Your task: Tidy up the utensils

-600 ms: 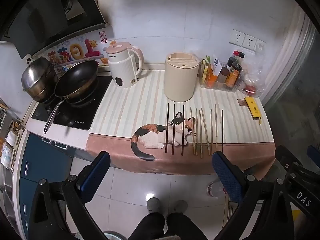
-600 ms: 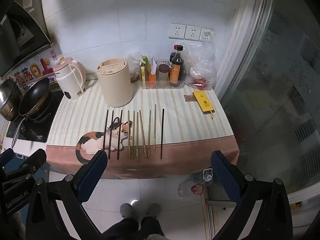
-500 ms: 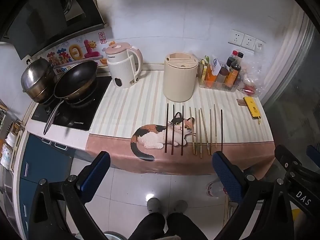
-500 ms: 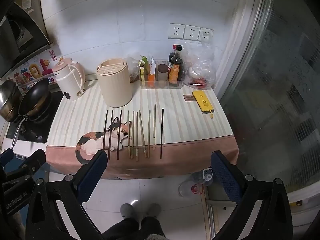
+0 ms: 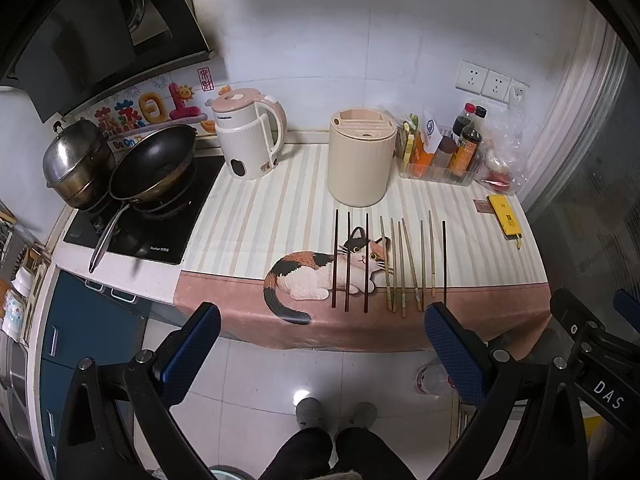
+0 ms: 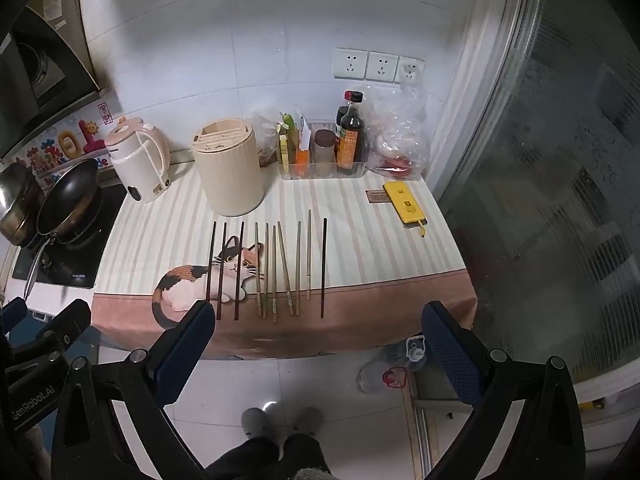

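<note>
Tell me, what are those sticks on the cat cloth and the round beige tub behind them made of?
The pale chopsticks look like bamboo or light wood: matte tan with greenish ends. The dark chopsticks seem lacquered or stained wood, a deep even brown; plastic cannot be excluded. The beige holder appears to be matte moulded plastic, with fine vertical ribbing and a slotted top.

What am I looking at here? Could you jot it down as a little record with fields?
Place: kitchen counter under a cat-print cloth
Utensils: ten chopsticks in a row, four dark, six pale
Holder: cream cylinder behind them, upright
Left claw: open, empty, off the counter
Right claw: open, empty, off the counter
Nearby: pink kettle, wok, yellow phone
</note>
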`<action>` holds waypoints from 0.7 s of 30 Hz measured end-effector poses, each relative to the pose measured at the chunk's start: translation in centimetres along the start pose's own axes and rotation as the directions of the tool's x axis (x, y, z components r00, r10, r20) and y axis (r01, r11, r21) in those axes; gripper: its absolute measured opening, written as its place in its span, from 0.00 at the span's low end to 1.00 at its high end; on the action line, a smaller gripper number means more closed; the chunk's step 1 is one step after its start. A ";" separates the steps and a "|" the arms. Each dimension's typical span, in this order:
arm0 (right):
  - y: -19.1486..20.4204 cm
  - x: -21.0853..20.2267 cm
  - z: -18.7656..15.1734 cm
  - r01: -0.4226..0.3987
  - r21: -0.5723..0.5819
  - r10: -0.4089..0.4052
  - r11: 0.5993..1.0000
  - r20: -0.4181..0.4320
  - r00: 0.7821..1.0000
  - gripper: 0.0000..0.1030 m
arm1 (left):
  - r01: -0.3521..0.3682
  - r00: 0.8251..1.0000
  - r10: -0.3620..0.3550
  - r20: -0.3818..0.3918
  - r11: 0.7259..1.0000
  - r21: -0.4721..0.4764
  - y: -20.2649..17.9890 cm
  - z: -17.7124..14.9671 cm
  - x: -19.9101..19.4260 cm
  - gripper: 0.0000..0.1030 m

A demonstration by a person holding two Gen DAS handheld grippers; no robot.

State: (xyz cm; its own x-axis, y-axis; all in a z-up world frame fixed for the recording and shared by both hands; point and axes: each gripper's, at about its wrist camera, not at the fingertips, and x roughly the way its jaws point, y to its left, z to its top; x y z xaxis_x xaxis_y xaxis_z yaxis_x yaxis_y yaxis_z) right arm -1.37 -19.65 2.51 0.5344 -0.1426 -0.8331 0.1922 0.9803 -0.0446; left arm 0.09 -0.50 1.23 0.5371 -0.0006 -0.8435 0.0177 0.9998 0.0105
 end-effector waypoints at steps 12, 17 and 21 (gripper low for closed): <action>0.2 -0.2 0.3 0.005 0.002 -0.005 1.000 0.002 1.000 1.00 | -0.002 1.000 0.002 0.010 1.000 0.005 0.0 0.5 -0.3 1.00; 0.4 -1.0 0.7 0.012 -0.007 -0.012 1.000 0.004 1.000 1.00 | -0.002 1.000 0.002 0.010 1.000 0.001 -0.1 0.3 -0.3 1.00; 0.5 -1.5 0.8 0.013 -0.014 -0.013 1.000 0.009 1.000 1.00 | 0.000 1.000 0.000 0.015 1.000 -0.003 -0.1 -0.1 -0.5 1.00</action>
State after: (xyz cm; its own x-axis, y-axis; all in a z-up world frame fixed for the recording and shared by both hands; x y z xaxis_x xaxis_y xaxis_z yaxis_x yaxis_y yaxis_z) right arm -1.43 -19.07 4.19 0.5392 -0.1568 -0.8274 0.1879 0.9801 -0.0633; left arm -0.27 -0.59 1.60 0.5498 -0.0006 -0.8353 0.0152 0.9998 0.0092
